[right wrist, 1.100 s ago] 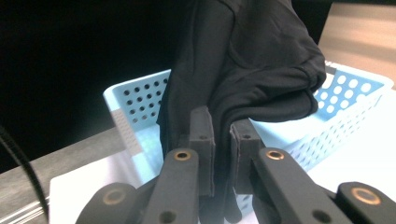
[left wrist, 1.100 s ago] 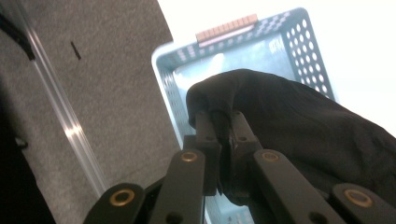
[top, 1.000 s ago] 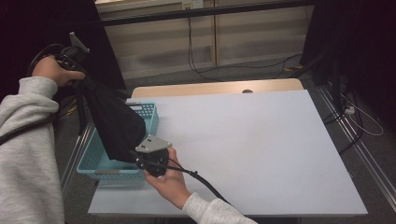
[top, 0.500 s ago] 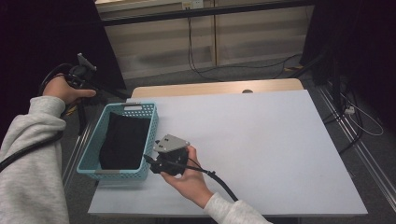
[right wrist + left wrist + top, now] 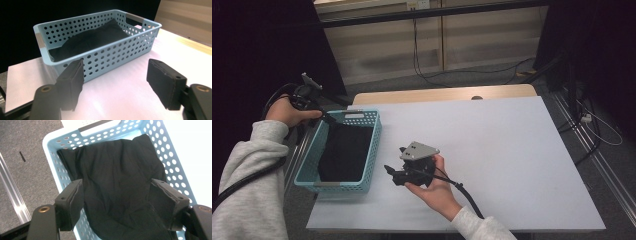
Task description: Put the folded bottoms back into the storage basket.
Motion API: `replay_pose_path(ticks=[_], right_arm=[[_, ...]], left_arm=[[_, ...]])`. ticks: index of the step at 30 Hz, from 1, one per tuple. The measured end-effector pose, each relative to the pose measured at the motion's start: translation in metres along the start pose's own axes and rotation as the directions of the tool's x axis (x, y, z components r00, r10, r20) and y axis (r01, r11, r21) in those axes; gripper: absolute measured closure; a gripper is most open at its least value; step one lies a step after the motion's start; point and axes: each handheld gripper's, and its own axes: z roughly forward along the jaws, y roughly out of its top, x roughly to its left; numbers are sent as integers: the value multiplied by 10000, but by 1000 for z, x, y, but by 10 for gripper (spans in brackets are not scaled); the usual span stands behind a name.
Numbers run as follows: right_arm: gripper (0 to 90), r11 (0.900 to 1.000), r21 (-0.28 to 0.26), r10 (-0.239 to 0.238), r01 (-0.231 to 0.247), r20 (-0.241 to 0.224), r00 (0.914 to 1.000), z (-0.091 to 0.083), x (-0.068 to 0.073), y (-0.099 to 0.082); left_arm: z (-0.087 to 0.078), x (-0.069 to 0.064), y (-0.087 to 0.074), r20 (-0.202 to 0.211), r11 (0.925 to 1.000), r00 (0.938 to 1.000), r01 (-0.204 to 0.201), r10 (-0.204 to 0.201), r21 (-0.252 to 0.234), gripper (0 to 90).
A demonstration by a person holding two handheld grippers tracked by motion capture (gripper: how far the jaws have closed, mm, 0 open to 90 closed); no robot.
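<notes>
**Lying in the blue basket, the black cloth is free of both tongs**

Resting loose and rumpled, the black cloth (image 5: 344, 152) covers the floor of the light blue perforated basket (image 5: 373, 145), which sits at the left edge of the white bench (image 5: 512, 150). In the left gripper view the cloth (image 5: 120, 185) spreads from wall to wall, one corner riding up toward the end with the grey handle slot, and the basket's rim (image 5: 53, 157) frames it on the near side.

The left tongs (image 5: 326, 118) are held by a hand in a grey sleeve just outside the basket's far left corner, above the gap between bench and dark curtain. Their jaws have just been opening, and now stand apart with nothing pinched; in the left gripper view the cloth lies below them, seen between the two black pads (image 5: 75, 200), and as far as I can judge from that angle they do not touch it.

The right tongs (image 5: 388, 171) hover over bare bench just to the right of the basket, pointing at its long side. Their jaws too have just been opening and stand released, holding nothing. In the right gripper view (image 5: 113, 82) the basket's holed wall (image 5: 112, 57) sits a little beyond the pads, with the dark cloth (image 5: 95, 37) heaped inside it.
</notes>
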Motion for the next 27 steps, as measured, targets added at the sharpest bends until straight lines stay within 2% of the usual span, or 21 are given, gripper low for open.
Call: replay_pose_path(ticks=[6,14,20,27], right_arm=[[239,10000,-17,92,-92,7,10000,-11,-11,-6],[203,9997,204,125,-127,136,9998,-24,-26,-16],[197,9990,279,355,-360,198,9992,-31,-35,-24],[191,9986,322,407,-419,366,9985,-41,-43,-32]], left_arm=[[4,-8,-4,87,9996,9998,-190,192,-202,263],[12,-15,-10,300,9992,9993,-202,212,-343,244],[15,-22,-12,436,9987,9985,-307,325,-404,229],[16,-31,-13,473,9982,9981,-363,385,-474,220]])
